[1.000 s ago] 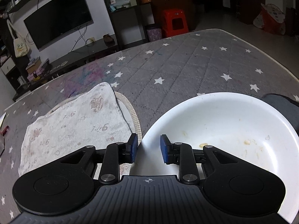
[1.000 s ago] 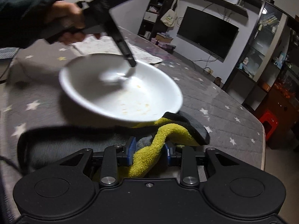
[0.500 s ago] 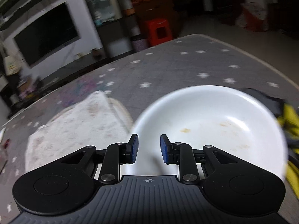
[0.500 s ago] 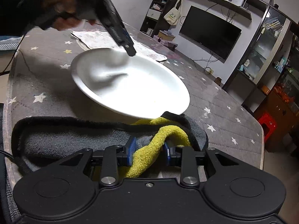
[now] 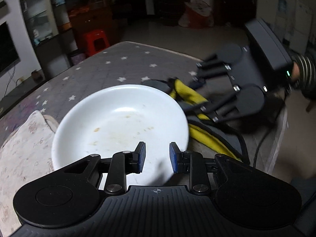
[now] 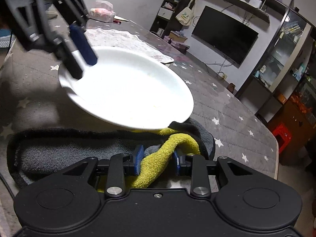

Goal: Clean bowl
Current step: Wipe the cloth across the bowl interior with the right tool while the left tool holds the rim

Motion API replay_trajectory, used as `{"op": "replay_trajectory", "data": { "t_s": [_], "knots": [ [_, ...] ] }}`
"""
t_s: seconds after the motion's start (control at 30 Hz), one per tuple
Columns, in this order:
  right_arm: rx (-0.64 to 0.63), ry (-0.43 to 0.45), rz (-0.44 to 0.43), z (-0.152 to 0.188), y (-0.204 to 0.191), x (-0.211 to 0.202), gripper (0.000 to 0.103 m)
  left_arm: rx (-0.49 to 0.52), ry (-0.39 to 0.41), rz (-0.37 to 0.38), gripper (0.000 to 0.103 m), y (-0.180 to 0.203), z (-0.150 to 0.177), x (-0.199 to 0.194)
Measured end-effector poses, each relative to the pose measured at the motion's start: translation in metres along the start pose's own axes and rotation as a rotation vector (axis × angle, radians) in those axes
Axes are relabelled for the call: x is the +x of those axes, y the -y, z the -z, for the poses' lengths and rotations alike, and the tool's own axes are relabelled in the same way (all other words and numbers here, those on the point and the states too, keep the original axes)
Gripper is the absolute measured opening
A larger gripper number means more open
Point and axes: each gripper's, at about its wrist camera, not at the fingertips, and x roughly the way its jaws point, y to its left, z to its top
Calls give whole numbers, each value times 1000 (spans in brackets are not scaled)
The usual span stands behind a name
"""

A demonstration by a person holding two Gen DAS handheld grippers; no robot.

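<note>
Left tongs (image 5: 157,156) clamped, right tongs (image 6: 157,159) pinched shut, both angled downward

Home living room, wall television (image 6: 225,34), shelves (image 6: 171,2), red stool (image 5: 94,42)

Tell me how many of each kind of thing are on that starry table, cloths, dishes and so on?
Bowls: 1, the white bowl, held up off the table by the left gripper.
Cloths: 2, the yellow-and-grey cloth in the right gripper, and the pale printed cloth lying flat.
Total: 3. Small clutter at the far end is too unclear to count.
</note>
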Motion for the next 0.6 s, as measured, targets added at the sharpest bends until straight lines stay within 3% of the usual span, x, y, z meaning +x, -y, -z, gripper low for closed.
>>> {"op": "replay_trajectory", "data": {
  "t_s": [0.33, 0.6],
  "knots": [
    [-9, -5, -10, 0, 9, 10, 33, 109, -1, -11, 28, 27, -6, 10],
    [-5, -1, -7, 1, 6, 8, 33, 127, -47, -23, 29, 40, -5, 19]
  ]
}}
